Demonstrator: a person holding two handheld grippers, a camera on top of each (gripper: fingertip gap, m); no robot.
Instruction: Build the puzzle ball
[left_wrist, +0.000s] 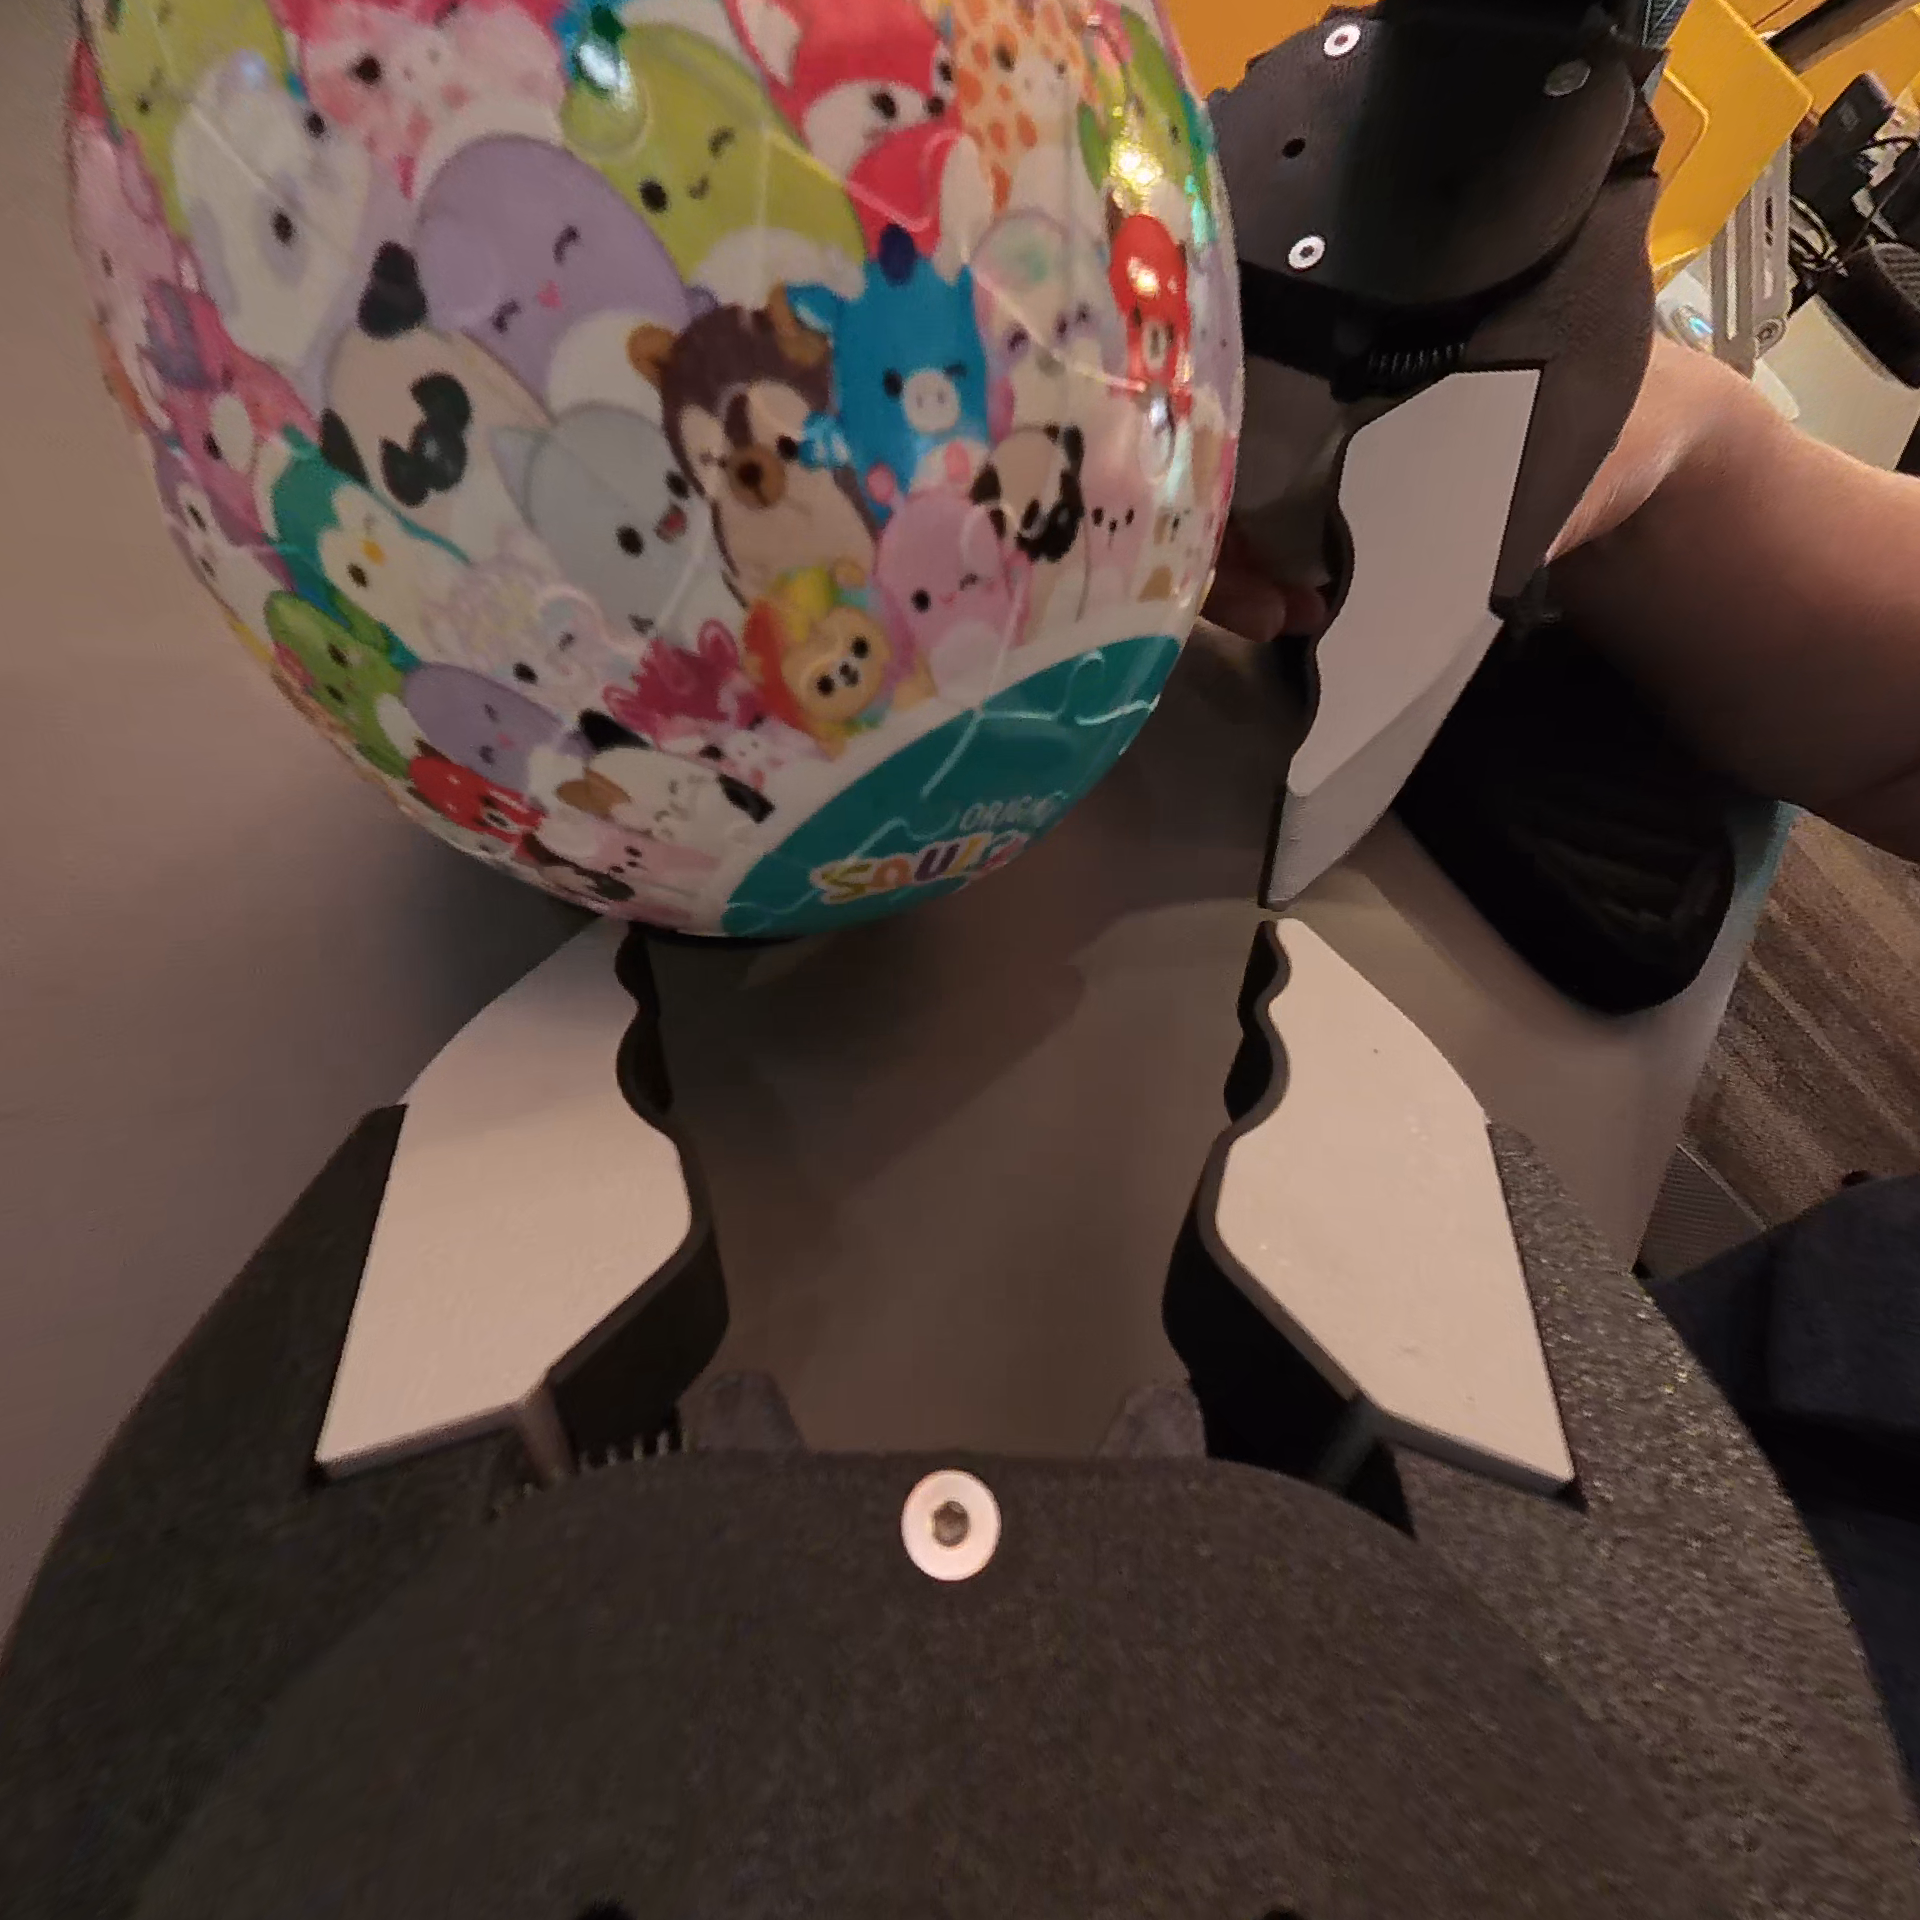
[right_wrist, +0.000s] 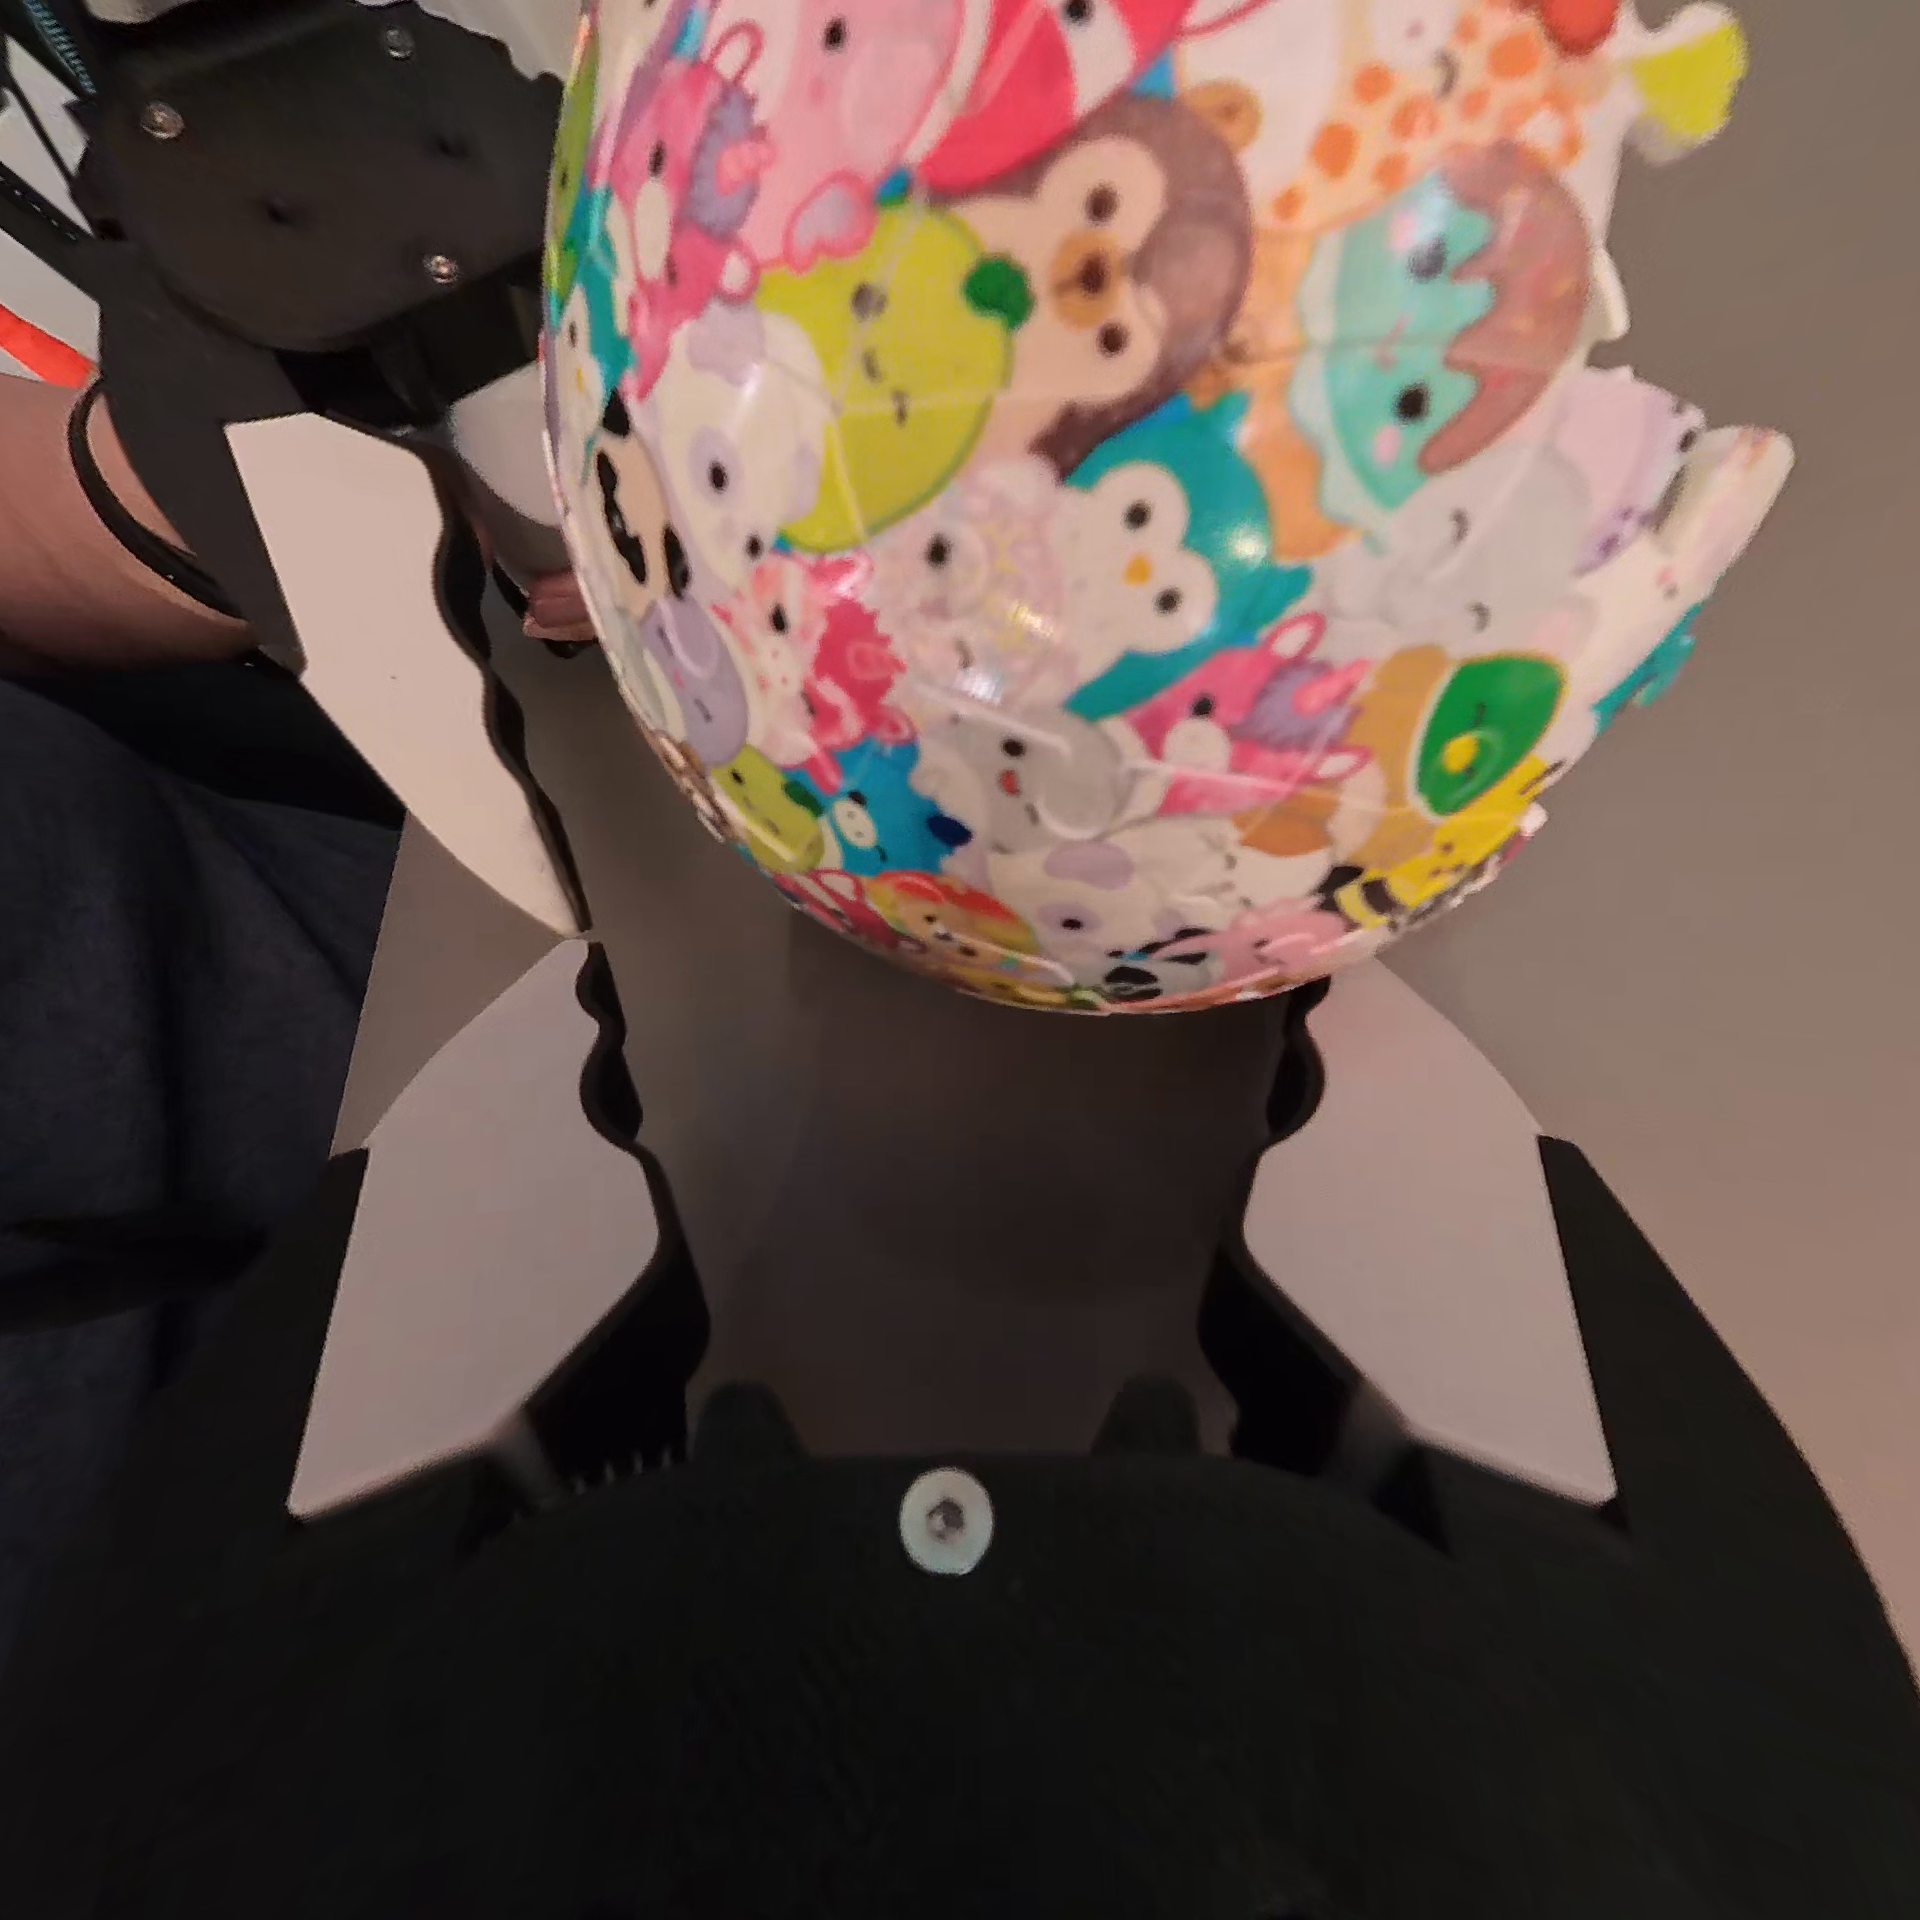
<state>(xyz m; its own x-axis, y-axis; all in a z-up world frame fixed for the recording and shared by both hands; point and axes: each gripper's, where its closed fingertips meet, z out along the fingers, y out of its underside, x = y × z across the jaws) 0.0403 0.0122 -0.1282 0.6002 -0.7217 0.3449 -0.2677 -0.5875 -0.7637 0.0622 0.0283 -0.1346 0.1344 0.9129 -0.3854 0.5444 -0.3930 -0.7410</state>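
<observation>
a: left hand-held gripper sits nearest, fingers spread wide and empty, one tip just under the puzzle ball.
b: right hand-held gripper too, gaping, cradling the ball from the opposite side, probably to steady it.
a: ball rests on the grey bench?
b: seems so. glossy cartoon animals; ragged unfinished edge on the right gripper's side.

Grey tabletop under me, smooth, warm dim light on it. Its rounded edge at my right. Beyond edge, brown striped carpet floor. Far top right, yellow panel, dark cables and equipment, blurry. Tabletop also plain grey in right wrist view.
</observation>
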